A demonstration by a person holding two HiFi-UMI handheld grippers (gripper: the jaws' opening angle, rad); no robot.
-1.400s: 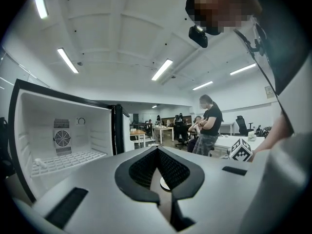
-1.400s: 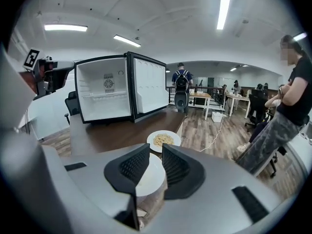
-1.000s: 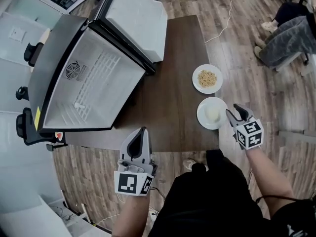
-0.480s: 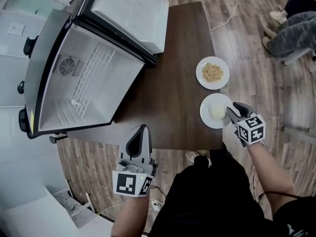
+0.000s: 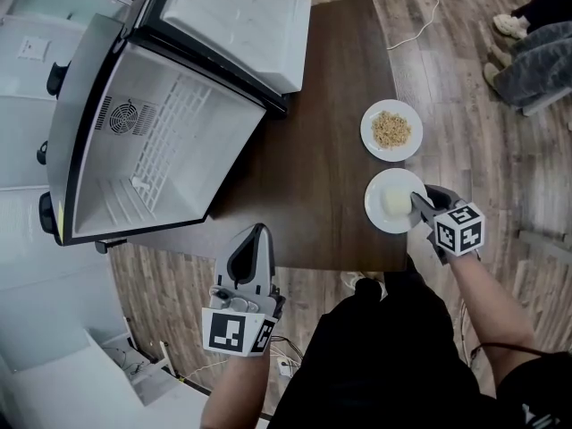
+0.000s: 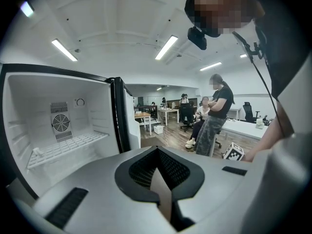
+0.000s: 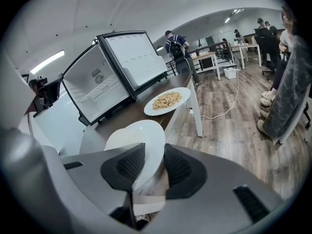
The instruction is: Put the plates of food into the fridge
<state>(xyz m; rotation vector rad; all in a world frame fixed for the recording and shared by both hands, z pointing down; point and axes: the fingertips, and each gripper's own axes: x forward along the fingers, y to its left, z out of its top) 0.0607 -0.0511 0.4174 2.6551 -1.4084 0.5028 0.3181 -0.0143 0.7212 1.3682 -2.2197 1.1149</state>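
Right gripper (image 5: 423, 206) straddles the near rim of the white-food plate (image 5: 382, 186), which sits flat at the table (image 5: 331, 96) edge. Its jaws have just been closing and aren't clamped yet. Tan-food plate (image 5: 373, 141) is just beyond it. Left gripper (image 5: 257, 233) is pinched together, empty, near the open fridge (image 5: 152, 150).

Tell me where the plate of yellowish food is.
In the head view the plate of yellowish food sits near the table's right edge, just beyond the paler plate, right of the open fridge.
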